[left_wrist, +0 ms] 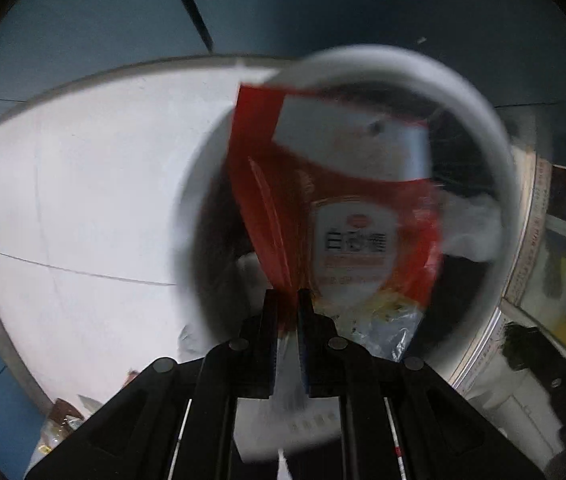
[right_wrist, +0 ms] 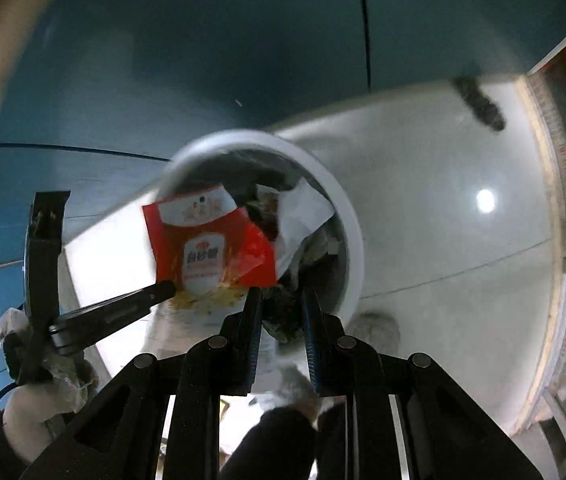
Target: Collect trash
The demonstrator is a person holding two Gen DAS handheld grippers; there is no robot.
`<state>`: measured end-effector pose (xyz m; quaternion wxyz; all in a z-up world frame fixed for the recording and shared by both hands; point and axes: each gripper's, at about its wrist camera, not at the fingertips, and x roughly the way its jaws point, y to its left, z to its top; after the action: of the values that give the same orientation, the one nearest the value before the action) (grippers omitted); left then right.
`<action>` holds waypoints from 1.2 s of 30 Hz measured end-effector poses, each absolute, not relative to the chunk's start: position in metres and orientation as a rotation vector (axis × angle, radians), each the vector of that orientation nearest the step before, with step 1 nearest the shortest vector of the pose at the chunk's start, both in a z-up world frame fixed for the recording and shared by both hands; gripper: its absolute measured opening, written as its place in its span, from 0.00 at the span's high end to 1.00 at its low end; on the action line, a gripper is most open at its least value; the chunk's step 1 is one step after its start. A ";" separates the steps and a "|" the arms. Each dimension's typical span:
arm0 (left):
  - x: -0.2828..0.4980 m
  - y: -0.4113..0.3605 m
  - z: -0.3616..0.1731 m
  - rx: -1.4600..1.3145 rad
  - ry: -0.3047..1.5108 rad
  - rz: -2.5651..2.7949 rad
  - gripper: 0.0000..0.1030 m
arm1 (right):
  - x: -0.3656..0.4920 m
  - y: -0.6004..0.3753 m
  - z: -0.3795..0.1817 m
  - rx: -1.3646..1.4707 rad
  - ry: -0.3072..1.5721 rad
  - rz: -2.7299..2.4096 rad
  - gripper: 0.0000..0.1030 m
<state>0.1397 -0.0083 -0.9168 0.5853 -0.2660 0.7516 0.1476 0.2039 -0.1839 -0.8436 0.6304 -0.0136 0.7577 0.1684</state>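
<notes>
Blue wall, white floor [left_wrist: 83, 208], and I've got the white bin [left_wrist: 499, 168] right ahead, red bag [left_wrist: 283, 200] pinched in my left claw [left_wrist: 287, 304] hanging over its mouth, right claw [right_wrist: 283, 304] clamping something dark just beside the rim.
</notes>
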 end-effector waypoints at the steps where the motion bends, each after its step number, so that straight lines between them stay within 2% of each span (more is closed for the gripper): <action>1: 0.143 -0.009 -0.926 -0.627 1.758 0.335 0.94 | 0.204 -0.183 -0.865 -0.038 1.742 0.382 0.80; 4: 0.152 -0.014 -0.939 -0.592 1.780 0.321 0.87 | 0.204 -0.176 -0.901 -0.057 1.759 0.390 0.80; 7: 0.154 -0.013 -0.924 -0.591 1.761 0.322 0.85 | 0.204 -0.169 -0.918 -0.077 1.769 0.405 0.80; 8: 0.153 -0.012 -0.919 -0.590 1.756 0.333 0.79 | 0.204 -0.167 -0.923 -0.084 1.781 0.408 0.79; 9: 0.152 -0.009 -0.909 -0.583 1.747 0.349 0.66 | 0.204 -0.166 -0.925 -0.082 1.795 0.405 0.79; 10: 0.151 -0.007 -0.900 -0.582 1.731 0.355 0.57 | 0.204 -0.165 -0.924 -0.076 1.801 0.402 0.77; 11: 0.149 -0.004 -0.890 -0.580 1.708 0.360 0.38 | 0.204 -0.164 -0.923 -0.083 1.801 0.398 0.73; 12: 0.148 -0.002 -0.877 -0.560 1.685 0.376 0.27 | 0.205 -0.164 -0.920 -0.090 1.797 0.394 0.58; 13: 0.147 0.000 -0.867 -0.529 1.670 0.396 0.23 | 0.205 -0.165 -0.916 -0.095 1.790 0.389 0.43; 16: 0.140 -0.001 -0.838 -0.457 1.627 0.450 0.19 | 0.206 -0.171 -0.900 -0.133 1.757 0.373 0.32; 17: 0.137 0.000 -0.827 -0.448 1.608 0.464 0.12 | 0.204 -0.173 -0.894 -0.149 1.751 0.369 0.28; 19: 0.125 0.002 -0.808 -0.425 1.576 0.483 0.10 | 0.200 -0.175 -0.879 -0.183 1.732 0.364 0.11; 20: 0.122 0.000 -0.799 -0.418 1.567 0.484 0.09 | 0.199 -0.175 -0.872 -0.201 1.721 0.366 0.07; 21: 0.114 -0.003 -0.791 -0.414 1.563 0.483 0.02 | 0.198 -0.174 -0.862 -0.222 1.707 0.366 0.01; 30: 0.075 -0.030 -0.688 -0.399 1.502 0.486 0.00 | 0.174 -0.182 -0.734 -0.331 1.550 0.374 0.00; 36: 0.046 -0.051 -0.568 -0.410 1.431 0.491 0.00 | 0.157 -0.188 -0.611 -0.379 1.447 0.381 0.00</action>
<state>0.0464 -0.0506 -0.5677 0.7082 -0.1846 0.6446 0.2211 0.1566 -0.1878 -0.6114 0.7168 -0.1713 0.6536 0.1721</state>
